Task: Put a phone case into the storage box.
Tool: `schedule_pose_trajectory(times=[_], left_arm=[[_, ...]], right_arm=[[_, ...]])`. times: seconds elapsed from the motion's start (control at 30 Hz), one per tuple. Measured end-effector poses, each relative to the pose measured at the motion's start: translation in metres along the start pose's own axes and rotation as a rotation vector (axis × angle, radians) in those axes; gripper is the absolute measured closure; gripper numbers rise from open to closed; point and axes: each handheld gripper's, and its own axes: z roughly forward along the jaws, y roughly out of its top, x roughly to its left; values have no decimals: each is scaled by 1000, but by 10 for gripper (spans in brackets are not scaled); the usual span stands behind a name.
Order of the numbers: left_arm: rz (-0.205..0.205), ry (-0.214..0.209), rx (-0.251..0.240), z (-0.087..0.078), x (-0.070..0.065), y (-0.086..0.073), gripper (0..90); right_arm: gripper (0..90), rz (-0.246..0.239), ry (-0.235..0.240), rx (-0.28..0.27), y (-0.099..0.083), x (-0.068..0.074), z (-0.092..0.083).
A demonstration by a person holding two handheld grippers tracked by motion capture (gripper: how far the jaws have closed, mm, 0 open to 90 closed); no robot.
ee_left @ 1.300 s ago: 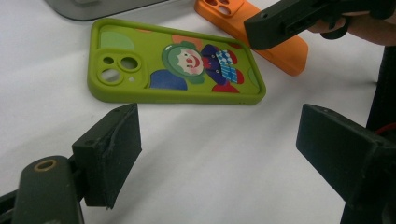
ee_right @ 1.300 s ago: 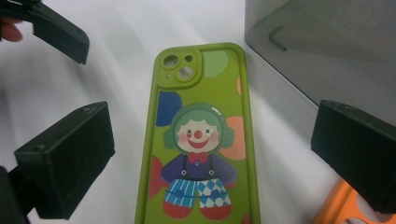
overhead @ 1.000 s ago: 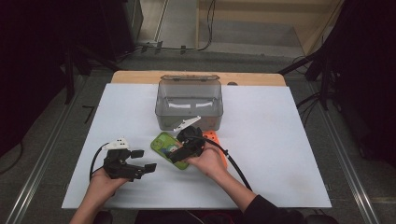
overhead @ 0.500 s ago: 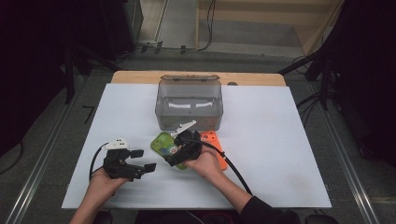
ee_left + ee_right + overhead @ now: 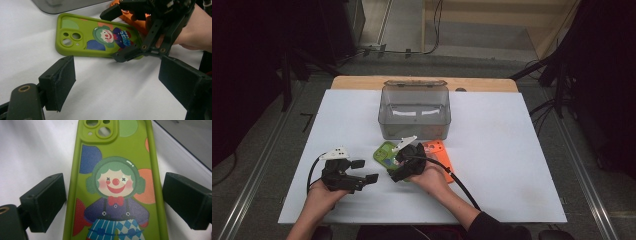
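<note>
A green phone case [image 5: 115, 170] printed with a cartoon clown lies flat on the white table, camera holes pointing away from my right gripper. My right gripper [image 5: 113, 202] is open, with one jaw on each side of the case's lower half and not touching it. From above, that gripper [image 5: 397, 167] covers the near end of the green case [image 5: 383, 154]. My left gripper [image 5: 122, 85] is open and holds nothing. It stands a little short of the green case [image 5: 82, 42] and faces the right gripper [image 5: 140, 47]. In the high view the left gripper [image 5: 364, 171] rests at the front left.
An orange phone case [image 5: 439, 152] lies just right of the green one, partly under the person's right hand. A clear grey box [image 5: 414, 112] stands open right behind both cases. The white table cover [image 5: 512, 165] ends in edges on all sides, and cables trail from each gripper.
My right gripper has shifted slightly left and toward the person, and settled lower over the green case. The left gripper has stayed put.
</note>
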Motion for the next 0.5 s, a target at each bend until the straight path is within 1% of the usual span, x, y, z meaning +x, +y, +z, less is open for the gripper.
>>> schedule_pose_trajectory(times=[0.03, 0.1, 0.13, 0.2, 0.23, 0.27, 0.33, 0.4, 0.5], left_arm=[[-2, 0, -1, 0, 0, 0, 145], [-3, 0, -1, 0, 1, 0, 145], [-5, 1, -1, 0, 1, 0, 145], [-6, 1, -2, 0, 1, 0, 145], [-6, 1, -1, 0, 1, 0, 145], [-9, 2, -1, 0, 0, 0, 145], [-21, -1, -2, 0, 0, 0, 145], [-22, 2, -8, 0, 0, 0, 145], [-34, 7, -18, -1, 0, 1, 145]], right_arm=[[56, -15, -21, 4, 0, 2, 1], [65, -13, -22, 3, 0, 2, 0], [96, -5, -30, -6, -1, 1, 0], [112, -2, -34, -9, -1, 1, -1], [112, -2, -34, -9, -1, 1, -1], [134, -3, -35, -9, -1, 3, -1], [135, -1, -36, -11, -1, 3, -1], [139, 2, -33, -12, -1, 3, -1], [141, -3, -30, -7, -1, 2, -2]])
